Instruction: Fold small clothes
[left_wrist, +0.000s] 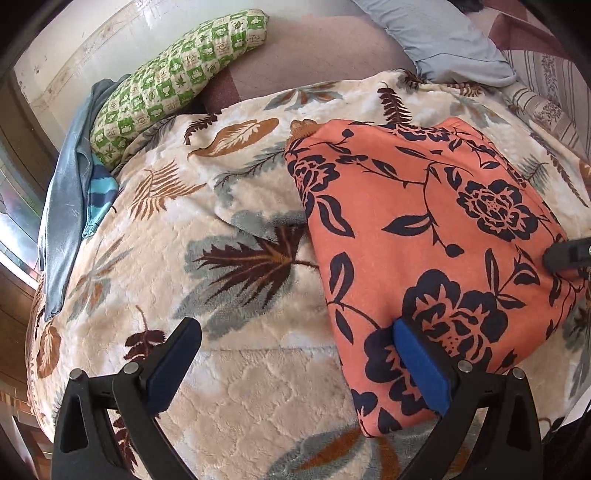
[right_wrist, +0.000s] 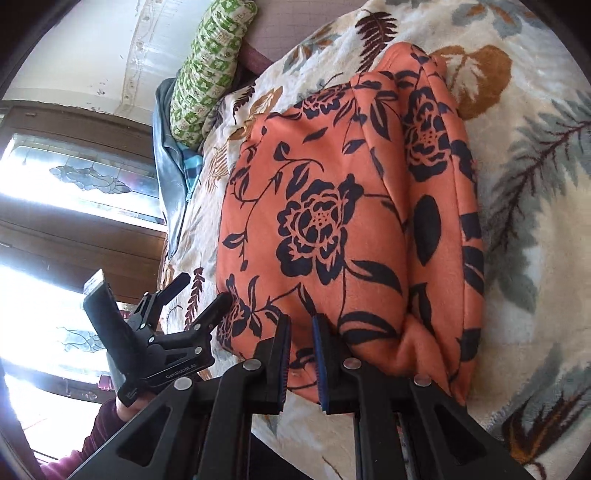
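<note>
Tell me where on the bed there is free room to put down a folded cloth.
Free: leaf-print fleece blanket between orange flowered garment and blue clothes pile. Crowded: far side, with green checked pillow and grey pillow.

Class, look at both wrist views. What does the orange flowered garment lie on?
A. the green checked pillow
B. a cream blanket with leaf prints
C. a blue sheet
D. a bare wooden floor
B: the garment lies folded on the cream leaf-print blanket, apart from the green pillow.
</note>
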